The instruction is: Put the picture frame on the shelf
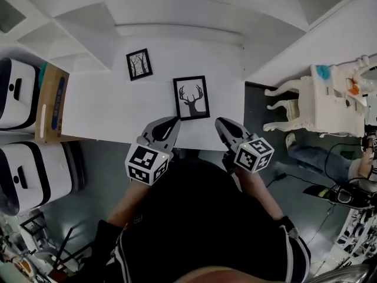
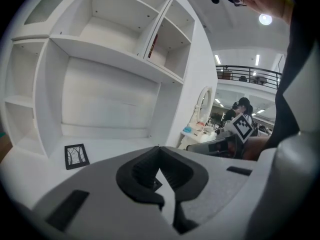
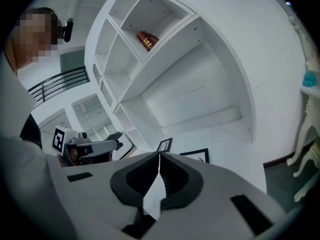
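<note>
Head view: two black rectangular frames lie flat on the matte white counter [image 1: 106, 108]. The deer picture frame [image 1: 191, 98] sits near the front edge, just ahead of both grippers; the smaller tree picture frame [image 1: 139, 64] is further back left. Left gripper [image 1: 175, 121] and right gripper [image 1: 219, 122] have grey shells and ribbed black pads, jaws pressed together, nothing between. Right gripper view adds a reddish object [image 3: 145, 40] in an upper shelf [image 3: 165, 59] cell, unseen from the head.

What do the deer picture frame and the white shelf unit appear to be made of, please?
Deer picture frame: thin black border, flat and matte, probably painted wood or plastic; which is unclear. Shelf unit: smooth, uniformly white boards with crisp edges, likely painted or laminated wood board.
</note>
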